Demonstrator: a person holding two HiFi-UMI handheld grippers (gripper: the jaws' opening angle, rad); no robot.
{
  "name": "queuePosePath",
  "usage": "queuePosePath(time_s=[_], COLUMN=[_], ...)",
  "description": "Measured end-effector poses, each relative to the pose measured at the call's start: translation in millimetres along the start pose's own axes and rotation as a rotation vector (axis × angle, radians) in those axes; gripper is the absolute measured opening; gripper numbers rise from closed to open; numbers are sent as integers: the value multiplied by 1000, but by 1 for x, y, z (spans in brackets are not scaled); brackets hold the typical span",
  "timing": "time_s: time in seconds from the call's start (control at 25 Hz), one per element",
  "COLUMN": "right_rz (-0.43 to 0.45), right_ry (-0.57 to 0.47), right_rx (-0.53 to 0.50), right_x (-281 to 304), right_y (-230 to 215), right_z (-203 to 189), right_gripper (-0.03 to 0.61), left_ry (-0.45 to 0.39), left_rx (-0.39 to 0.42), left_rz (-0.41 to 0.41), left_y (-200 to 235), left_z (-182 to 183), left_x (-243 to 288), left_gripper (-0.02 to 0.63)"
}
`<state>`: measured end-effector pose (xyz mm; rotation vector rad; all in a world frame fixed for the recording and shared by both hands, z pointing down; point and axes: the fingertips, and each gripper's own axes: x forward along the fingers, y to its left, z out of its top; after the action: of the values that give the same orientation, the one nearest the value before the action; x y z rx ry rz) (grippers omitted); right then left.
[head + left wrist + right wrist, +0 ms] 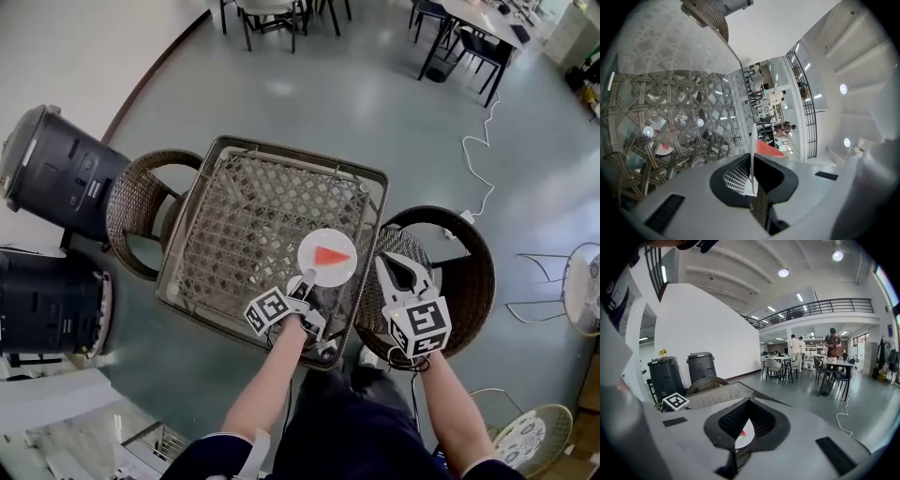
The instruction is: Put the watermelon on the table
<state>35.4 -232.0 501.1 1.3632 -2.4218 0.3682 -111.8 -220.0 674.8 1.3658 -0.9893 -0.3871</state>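
A white plate (326, 255) carrying a red watermelon slice (330, 255) hangs over the near right corner of the glass-topped wicker table (253, 206). My left gripper (305, 281) is shut on the plate's near rim. In the left gripper view the plate (752, 150) stands edge-on between the jaws, with the slice (769, 149) to its right and its reflection in the glass. My right gripper (386, 264) hovers beside the plate over a chair, shut on nothing. The right gripper view shows the plate (743, 439) just beyond the jaws.
Wicker chairs stand at the table's left (136, 202) and right (464, 272). Two dark bins (56, 169) (42, 300) stand at the far left. A white cable (483, 159) lies on the floor. Dining tables and chairs (783, 366) with people stand further back.
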Motion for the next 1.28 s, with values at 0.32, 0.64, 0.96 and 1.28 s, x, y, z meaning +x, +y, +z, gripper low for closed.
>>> queuePosePath(time_s=[0.32,0.64,0.96,1.28], right_rz=[-3,-2,-3,3], right_ry=[19,35,45,49], right_rx=[17,24,25,29], right_x=[5,7,10,15], right_y=[-1,-4,-9,-9], right_z=[-7,-11,-15,-15], right_gripper=[2,2,2,2], left_ry=[-4,-12,-13,-8], left_rx=[-12,-21,-27,-27], left_rz=[32,50,59,83], left_y=[13,21,25,31], left_z=[3,6,7,6], left_x=[14,20,27,28], left_gripper=[17,17,17,17])
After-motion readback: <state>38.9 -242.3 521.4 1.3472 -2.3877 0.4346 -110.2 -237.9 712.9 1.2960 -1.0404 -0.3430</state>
